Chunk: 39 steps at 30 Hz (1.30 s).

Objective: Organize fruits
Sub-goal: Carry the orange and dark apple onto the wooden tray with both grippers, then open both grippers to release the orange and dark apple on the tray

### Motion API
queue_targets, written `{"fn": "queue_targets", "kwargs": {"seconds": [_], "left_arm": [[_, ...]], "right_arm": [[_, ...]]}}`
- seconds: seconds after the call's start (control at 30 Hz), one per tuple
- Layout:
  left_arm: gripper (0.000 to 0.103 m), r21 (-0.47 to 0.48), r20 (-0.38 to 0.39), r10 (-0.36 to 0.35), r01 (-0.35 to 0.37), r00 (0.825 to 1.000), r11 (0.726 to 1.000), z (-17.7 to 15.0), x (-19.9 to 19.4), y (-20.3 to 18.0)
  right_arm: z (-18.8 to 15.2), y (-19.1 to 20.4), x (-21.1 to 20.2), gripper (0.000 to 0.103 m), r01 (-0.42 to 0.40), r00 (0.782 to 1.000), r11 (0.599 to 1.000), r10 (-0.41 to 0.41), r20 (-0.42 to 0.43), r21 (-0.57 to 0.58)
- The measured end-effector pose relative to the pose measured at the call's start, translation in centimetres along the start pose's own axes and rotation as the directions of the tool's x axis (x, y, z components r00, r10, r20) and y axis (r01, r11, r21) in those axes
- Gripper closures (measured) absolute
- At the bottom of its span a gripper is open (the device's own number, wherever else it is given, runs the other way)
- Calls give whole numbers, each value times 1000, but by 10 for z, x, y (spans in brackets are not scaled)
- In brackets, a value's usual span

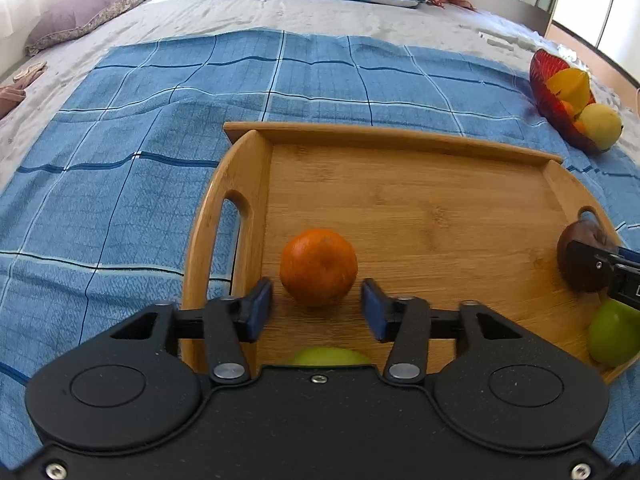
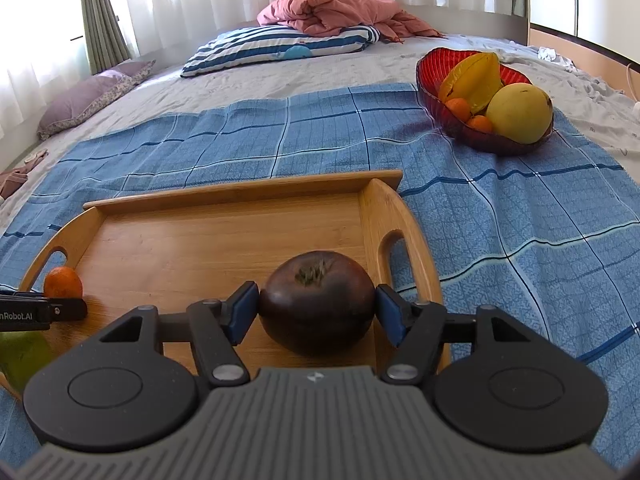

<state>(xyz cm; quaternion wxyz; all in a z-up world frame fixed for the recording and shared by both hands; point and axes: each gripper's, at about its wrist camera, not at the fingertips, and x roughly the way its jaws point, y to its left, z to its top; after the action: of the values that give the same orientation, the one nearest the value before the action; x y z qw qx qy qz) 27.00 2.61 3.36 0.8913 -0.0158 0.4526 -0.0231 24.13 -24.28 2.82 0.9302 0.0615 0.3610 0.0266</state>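
A wooden tray [image 1: 400, 136] lies on a blue checked cloth. On it rests an orange [image 1: 318, 266] between the blue pads of my left gripper [image 1: 317, 308], which is open with a gap on each side. A green apple [image 1: 330, 357] peeks out under that gripper, and another green apple [image 1: 612, 338] sits at the tray's right. A dark purple-brown fruit [image 2: 318, 300] stands on the tray between the pads of my right gripper [image 2: 317, 308]. Those pads flank its sides closely without squeezing it. The orange [image 2: 63, 282] shows at the far left of the right wrist view.
A red glass bowl [image 2: 434, 64] at the far right of the cloth [image 1: 120, 184] holds a starfruit [image 2: 474, 76], a large yellow fruit [image 2: 520, 112] and small oranges. Pillows and a pink blanket [image 2: 332, 12] lie at the head of the bed.
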Motion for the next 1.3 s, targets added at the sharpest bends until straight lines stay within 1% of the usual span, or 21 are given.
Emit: {"fn": "queue_targets", "kwargs": {"seconds": [0.07, 0.1, 0.17, 0.23, 0.3, 0.43, 0.83, 0.9, 1.13, 1.3], "left_arm": [[50, -8, -2, -9, 9, 1000, 1000, -1, -1, 2], [48, -9, -2, -12, 12, 1000, 1000, -2, -2, 3], [41, -16, 3, -26, 26, 1000, 1000, -3, -5, 4], [29, -26, 12, -42, 42, 999, 999, -4, -8, 5], [25, -23, 26, -40, 41, 999, 999, -6, -13, 3], [18, 14, 60, -27, 26, 998, 1000, -10, -23, -2], [8, 47, 134, -41, 35, 990, 998, -33, -55, -5], [8, 52, 149, -47, 39, 988, 998, -38, -62, -7], [5, 92, 215, -68, 49, 974, 995, -58, -88, -14], [4, 126, 256, -71, 39, 964, 991, -74, -103, -21]], "right_arm": [[1, 1, -2, 29, 4, 1000, 1000, -3, 17, -12], [2, 2, -4, 26, 6, 1000, 1000, -5, 23, -19], [3, 3, -6, 24, 3, 1000, 1000, -2, 31, -26], [4, 4, -9, 24, -2, 999, 1000, 3, 37, -29], [3, 4, -11, 20, -6, 999, 1000, 7, 45, -29], [0, 6, -19, 17, -12, 998, 999, 14, 67, -38], [-14, 15, -54, 13, -39, 987, 995, 52, 153, -88], [-17, 16, -61, 12, -43, 984, 994, 59, 168, -96], [-33, 17, -83, 11, -58, 974, 991, 83, 211, -123], [-49, 17, -95, 9, -62, 969, 988, 93, 229, -141]]}}
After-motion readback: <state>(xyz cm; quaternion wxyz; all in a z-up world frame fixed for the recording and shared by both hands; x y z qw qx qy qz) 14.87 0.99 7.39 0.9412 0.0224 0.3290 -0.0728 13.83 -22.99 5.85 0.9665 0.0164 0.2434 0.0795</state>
